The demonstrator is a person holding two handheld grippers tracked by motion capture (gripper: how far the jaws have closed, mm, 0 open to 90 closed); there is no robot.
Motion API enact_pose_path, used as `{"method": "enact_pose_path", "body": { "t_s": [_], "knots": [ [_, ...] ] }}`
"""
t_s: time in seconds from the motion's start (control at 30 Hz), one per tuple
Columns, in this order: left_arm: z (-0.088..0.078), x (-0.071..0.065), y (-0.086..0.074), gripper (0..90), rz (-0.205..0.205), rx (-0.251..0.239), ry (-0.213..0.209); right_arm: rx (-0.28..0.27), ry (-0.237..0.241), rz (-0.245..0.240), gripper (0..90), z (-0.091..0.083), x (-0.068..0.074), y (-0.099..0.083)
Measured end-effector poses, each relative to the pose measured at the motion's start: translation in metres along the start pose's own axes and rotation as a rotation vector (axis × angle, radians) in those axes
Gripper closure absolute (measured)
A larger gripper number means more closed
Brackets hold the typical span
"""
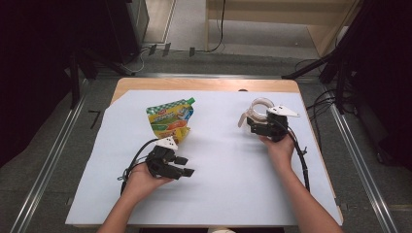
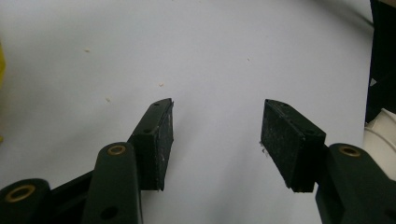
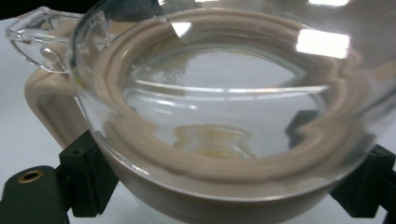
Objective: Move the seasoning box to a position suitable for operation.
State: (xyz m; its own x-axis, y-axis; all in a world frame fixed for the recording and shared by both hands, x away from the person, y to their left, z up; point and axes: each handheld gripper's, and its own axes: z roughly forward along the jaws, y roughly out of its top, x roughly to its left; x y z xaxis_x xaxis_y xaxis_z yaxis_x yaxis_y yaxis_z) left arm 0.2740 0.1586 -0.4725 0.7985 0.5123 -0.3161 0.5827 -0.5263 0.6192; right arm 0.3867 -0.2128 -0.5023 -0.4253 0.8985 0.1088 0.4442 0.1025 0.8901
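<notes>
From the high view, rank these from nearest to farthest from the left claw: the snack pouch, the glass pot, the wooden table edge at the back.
1. Snack pouch: just beyond the left claw, slightly left.
2. Glass pot: across the sheet to the right, between the right claw's jaws.
3. Wooden table edge: at the back, beyond the white sheet.

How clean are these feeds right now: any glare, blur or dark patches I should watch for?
Right gripper view: bright window-like glare on the glass jug, whose close rim looks soft and bent. Left gripper view: left tongs fairly sharp, the white mat evenly lit, its far right edge dark. High view: mat well lit, the room's sides nearly black, slightly soft overall.
</notes>
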Motion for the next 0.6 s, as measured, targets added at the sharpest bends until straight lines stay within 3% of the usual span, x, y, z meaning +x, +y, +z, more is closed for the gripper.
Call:
{"method": "enact_pose_path", "body": {
  "t_s": [0.6],
  "knots": [
    [0.007,0.002,0.008,43.9,0.013,0.004,-0.018,-0.006,0.064,-0.038,11.9,-0.016,0.021,0.004]
  ]
}}
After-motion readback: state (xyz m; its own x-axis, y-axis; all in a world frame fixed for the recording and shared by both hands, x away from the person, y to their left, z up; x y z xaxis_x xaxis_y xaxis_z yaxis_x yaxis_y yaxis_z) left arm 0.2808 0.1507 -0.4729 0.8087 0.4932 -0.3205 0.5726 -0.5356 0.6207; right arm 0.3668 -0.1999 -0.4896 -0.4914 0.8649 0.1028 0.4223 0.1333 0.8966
